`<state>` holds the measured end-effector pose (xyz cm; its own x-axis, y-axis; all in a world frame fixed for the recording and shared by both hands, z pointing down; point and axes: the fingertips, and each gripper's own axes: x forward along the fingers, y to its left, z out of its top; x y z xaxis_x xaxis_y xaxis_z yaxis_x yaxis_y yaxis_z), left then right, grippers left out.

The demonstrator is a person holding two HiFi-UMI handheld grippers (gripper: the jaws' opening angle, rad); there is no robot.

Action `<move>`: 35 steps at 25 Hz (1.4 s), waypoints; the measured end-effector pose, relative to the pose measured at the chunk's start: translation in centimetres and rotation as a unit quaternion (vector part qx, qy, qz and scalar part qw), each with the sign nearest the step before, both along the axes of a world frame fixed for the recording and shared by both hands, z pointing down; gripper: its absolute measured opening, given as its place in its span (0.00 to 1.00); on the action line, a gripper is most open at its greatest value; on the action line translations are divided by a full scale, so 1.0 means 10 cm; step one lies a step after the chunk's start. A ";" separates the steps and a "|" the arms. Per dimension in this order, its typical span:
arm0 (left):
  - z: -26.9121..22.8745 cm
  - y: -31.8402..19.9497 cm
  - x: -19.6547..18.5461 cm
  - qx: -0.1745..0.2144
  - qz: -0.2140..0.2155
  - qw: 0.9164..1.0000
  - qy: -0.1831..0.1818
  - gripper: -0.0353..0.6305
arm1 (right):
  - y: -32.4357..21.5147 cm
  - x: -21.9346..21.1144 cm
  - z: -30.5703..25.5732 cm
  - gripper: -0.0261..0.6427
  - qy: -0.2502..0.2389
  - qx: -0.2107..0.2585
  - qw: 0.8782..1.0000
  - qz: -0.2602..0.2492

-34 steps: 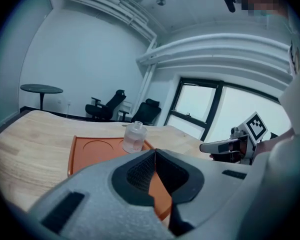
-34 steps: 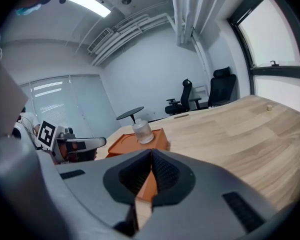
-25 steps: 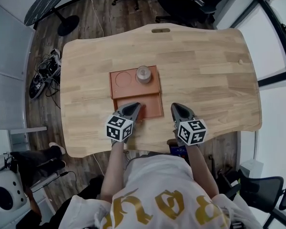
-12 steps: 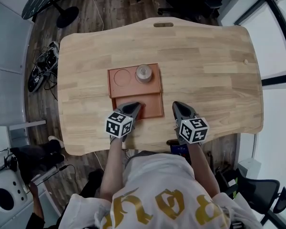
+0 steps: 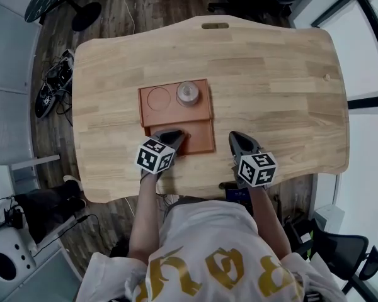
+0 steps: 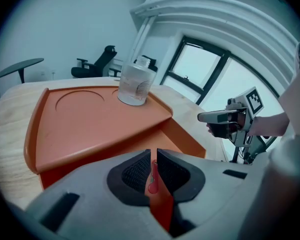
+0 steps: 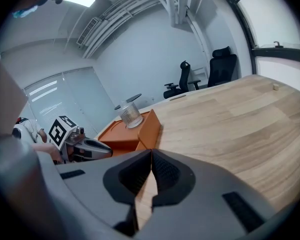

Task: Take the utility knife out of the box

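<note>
Barely started: the left gripper [image 5: 172,134] is hovering over the orange box [image 5: 152,116]'s open compartment, and the right gripper [image 5: 238,137] is hanging over bare tabletop [image 5: 271,74]. Both have their fingers pressed together, pinching nothing. The utility knife [image 6: 152,185] is probably that red sliver lying inside the box, so grabbing and lifting it are yet to come.

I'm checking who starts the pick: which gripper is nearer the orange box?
Left. The left gripper hangs at the orange box's near compartment, jaws shut. The right gripper is off to the box's right, over the bare table.
</note>
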<state>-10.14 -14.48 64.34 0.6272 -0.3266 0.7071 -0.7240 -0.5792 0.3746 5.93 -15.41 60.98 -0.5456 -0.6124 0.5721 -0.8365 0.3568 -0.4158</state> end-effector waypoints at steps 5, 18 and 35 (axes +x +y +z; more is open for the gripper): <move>0.15 0.07 0.05 -0.023 0.053 0.998 -0.035 0.16 | -0.01 0.08 0.03 0.06 0.001 -0.003 1.000 0.009; 0.41 0.18 0.16 -0.017 0.140 0.982 -0.125 0.29 | -0.05 0.08 0.11 0.06 0.007 -0.011 1.000 0.008; 0.45 0.15 0.13 0.043 0.139 0.969 -0.199 0.26 | 0.00 0.08 0.10 0.06 0.006 -0.010 1.000 0.015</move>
<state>-8.83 -12.97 68.80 0.3816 -0.2522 0.8892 -0.6129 -0.7892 0.0392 6.72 -15.36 61.97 -0.5210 -0.6161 0.5907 -0.8512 0.3236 -0.4132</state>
